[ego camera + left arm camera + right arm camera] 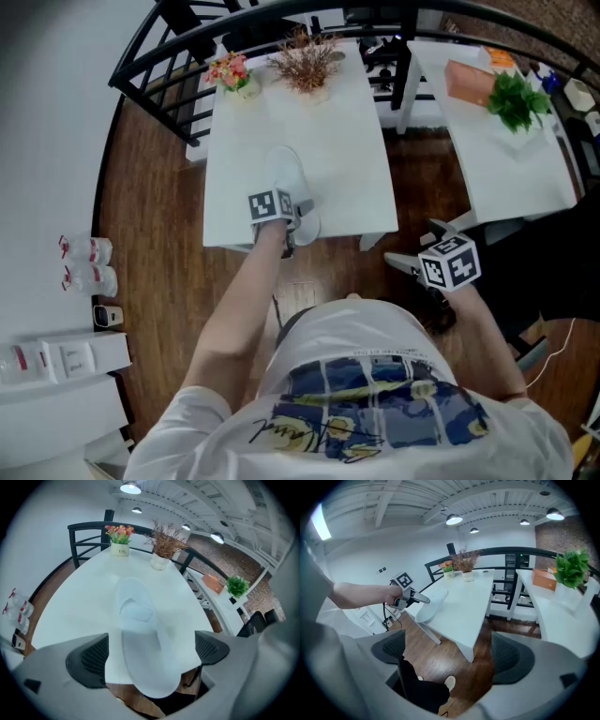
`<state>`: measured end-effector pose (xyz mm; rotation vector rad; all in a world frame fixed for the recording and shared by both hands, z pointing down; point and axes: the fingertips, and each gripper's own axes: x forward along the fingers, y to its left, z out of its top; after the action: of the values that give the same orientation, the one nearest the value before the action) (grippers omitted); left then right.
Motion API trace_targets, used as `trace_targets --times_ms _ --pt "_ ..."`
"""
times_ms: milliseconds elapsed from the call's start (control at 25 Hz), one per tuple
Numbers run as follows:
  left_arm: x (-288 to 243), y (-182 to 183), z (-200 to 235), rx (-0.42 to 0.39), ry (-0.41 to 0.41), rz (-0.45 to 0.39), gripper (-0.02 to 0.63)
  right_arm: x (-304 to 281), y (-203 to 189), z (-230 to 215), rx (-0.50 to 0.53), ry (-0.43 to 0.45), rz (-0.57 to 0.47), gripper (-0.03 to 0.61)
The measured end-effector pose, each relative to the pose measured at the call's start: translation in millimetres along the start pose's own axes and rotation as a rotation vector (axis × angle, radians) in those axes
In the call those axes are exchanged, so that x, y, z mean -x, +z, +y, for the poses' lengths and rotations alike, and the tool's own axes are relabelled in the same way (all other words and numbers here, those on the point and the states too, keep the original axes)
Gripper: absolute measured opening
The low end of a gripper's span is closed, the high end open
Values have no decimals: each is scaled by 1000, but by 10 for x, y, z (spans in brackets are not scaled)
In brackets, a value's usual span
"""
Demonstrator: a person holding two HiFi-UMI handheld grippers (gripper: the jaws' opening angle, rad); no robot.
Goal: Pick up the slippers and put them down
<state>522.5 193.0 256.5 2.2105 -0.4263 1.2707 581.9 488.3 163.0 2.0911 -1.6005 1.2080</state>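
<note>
One white slipper (286, 178) lies lengthwise on the white table (347, 141), with its heel hanging over the near edge. My left gripper (298, 220) is at that edge, pointing steeply down. In the left gripper view the slipper (140, 639) sits between the wide jaws of the left gripper (150, 651), and neither pad touches it. My right gripper (422, 248) hangs to the right of the table over the wooden floor. In the right gripper view the right gripper (447, 653) is open with nothing between its jaws. The slipper (429, 605) and the left gripper (410, 597) show there at the left.
Two potted flower arrangements (230, 73) (307, 64) stand at the table's far end. A second white table (511, 169) at the right bears a green plant (516, 101) and an orange box (469, 82). A black railing (159, 56) curves behind. Bottles (89, 265) lie on the floor at the left.
</note>
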Motion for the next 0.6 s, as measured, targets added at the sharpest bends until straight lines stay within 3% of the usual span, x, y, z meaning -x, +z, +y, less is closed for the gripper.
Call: trace_targets --times_ms 160,320,480,600 --pt "-476 415 147 -61 126 7 589 86 -55 -238 -30 -35 -16 591" --pt "-764 87 371 -48 216 121 600 321 -329 -270 -92 -64 -2 591" --pt "-732 113 359 -62 240 121 601 604 -421 -457 -143 -117 -36 591" --pt "-708 128 241 -97 220 119 503 745 -561 -585 -186 -144 -54 591"
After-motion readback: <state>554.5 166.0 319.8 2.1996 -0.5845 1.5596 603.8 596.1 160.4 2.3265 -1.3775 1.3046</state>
